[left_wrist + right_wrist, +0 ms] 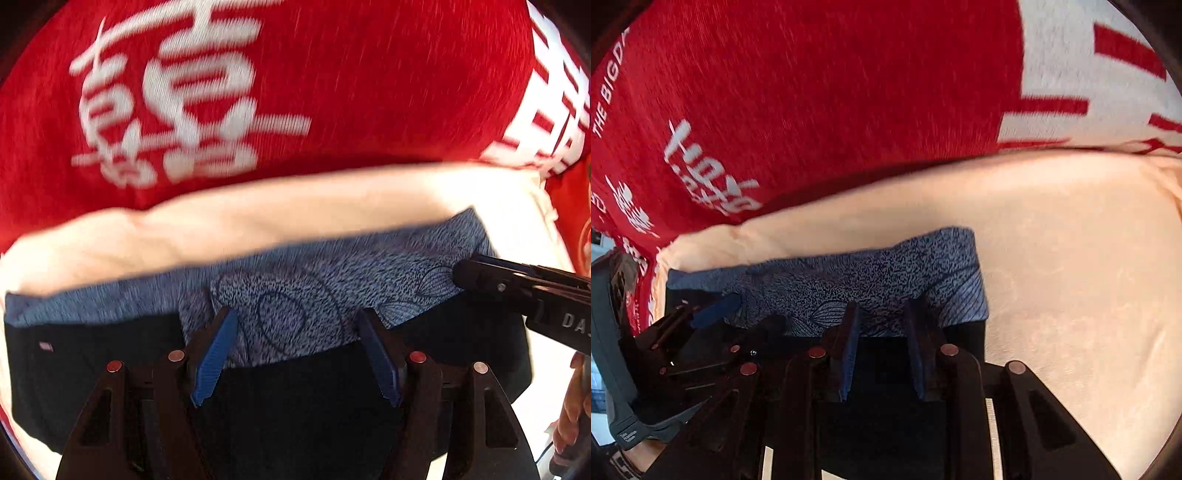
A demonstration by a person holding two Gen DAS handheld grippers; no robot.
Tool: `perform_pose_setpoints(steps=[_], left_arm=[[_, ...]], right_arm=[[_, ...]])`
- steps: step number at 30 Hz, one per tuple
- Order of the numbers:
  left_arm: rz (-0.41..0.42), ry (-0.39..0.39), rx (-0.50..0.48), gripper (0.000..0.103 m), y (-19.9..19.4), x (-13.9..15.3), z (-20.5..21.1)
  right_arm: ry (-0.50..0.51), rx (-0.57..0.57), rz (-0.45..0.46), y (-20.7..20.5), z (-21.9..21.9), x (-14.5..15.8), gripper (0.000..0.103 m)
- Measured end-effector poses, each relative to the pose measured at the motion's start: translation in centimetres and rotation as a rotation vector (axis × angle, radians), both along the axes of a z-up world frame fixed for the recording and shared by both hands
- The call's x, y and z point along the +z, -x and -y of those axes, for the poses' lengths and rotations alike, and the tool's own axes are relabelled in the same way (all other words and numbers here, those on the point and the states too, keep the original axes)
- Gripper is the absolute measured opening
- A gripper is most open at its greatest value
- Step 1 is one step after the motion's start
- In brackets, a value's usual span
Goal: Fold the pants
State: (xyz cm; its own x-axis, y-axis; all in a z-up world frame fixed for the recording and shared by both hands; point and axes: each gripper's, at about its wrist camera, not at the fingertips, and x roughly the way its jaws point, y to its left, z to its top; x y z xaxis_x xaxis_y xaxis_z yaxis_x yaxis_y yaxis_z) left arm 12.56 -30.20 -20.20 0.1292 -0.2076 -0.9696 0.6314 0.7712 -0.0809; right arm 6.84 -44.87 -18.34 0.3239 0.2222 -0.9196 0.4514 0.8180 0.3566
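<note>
Pants (295,302) lie on a cream sheet (258,221) over a red blanket (369,74); both jaws apparently open, empty.

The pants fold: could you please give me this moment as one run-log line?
pants: blue patterned over black, on cream cloth | left gripper: open above pants | right gripper: open, empty

- Light was bright and warm, and the cream cloth (258,221) glared near white at the right edge of the left wrist view.
- Motion blur smeared the red blanket (831,92) and its white lettering.
- Fisheye bending curved every edge, with dark vignette at the corners.
</note>
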Motion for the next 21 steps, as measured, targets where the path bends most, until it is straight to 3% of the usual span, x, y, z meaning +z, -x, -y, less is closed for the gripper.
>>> perform_pose_setpoints(steps=[2, 4, 11, 14, 16, 21], left_arm=[[0.036, -0.012, -0.035, 0.070, 1.0, 0.2, -0.4], [0.056, -0.052, -0.061, 0.082, 1.8, 0.3, -0.7], [-0.049, -0.035, 0.121, 0.085, 1.7, 0.5, -5.2], [-0.051, -0.050, 0.156, 0.085, 2.3, 1.4, -6.8], [-0.055, -0.064, 0.177, 0.085, 2.6, 1.9, -7.7], [-0.063, -0.049, 0.231, 0.085, 4.0, 2.6, -10.4]], right_arm=[[0.052, 0.021, 0.033, 0.4, -1.0, 0.3, 0.027], [0.053, 0.033, 0.035, 0.7, -1.5, 0.4, 0.028], [-0.010, 0.051, 0.012, 2.6, -2.9, 0.5, 0.028], [-0.022, 0.060, 0.004, 2.5, -4.0, 0.6, 0.037], [-0.027, 0.087, -0.004, 2.2, -4.8, 0.8, 0.049], [0.020, 0.176, -0.031, 1.7, -7.3, 1.4, 0.061]])
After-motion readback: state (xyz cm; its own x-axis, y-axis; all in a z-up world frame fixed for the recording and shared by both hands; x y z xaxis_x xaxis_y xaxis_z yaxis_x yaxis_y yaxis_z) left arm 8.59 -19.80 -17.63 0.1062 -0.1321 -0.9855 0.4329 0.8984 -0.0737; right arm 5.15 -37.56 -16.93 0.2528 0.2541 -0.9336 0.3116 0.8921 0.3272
